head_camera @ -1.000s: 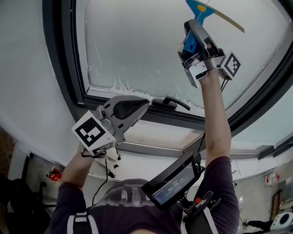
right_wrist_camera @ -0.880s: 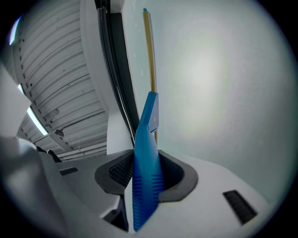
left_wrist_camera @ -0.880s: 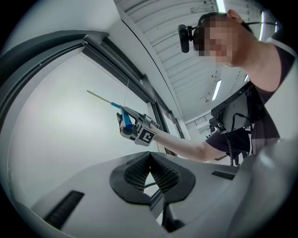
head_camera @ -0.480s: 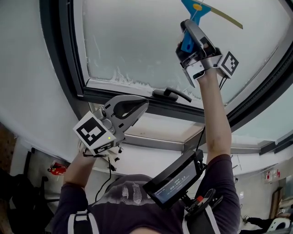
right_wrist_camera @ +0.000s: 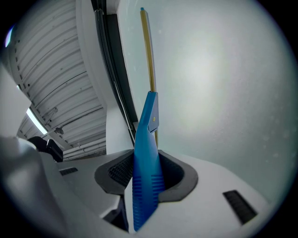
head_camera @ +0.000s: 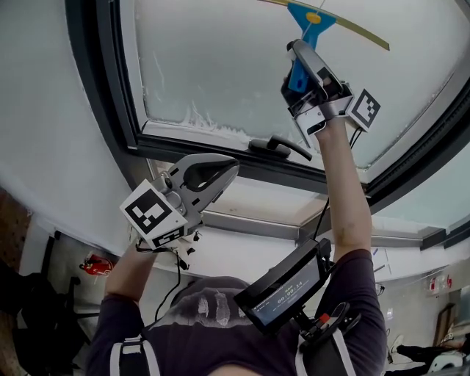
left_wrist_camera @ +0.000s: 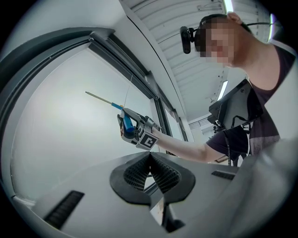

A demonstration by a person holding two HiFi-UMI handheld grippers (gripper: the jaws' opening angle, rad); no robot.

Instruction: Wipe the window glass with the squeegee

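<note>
Head view: the right gripper [head_camera: 297, 62], raised high, pinches the blue-handled, yellow-bladed plastic squeegee [head_camera: 312, 20] against the frosted window glass [head_camera: 220, 66]. The left gripper [head_camera: 224, 172] hangs lower, near the dark latch handle [head_camera: 277, 148].

Left gripper view: its jaws are pressed together with nothing between them.

Right gripper view: the jaws clamp the squeegee's blue grip.

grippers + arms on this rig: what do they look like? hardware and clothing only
The left gripper and right gripper have smooth light-grey shells and dark ribbed fingers. Each carries a white cube with black square markers, one on the left and one on the right. A thin black cable trails from the left one. The person wears dark short sleeves.
</note>
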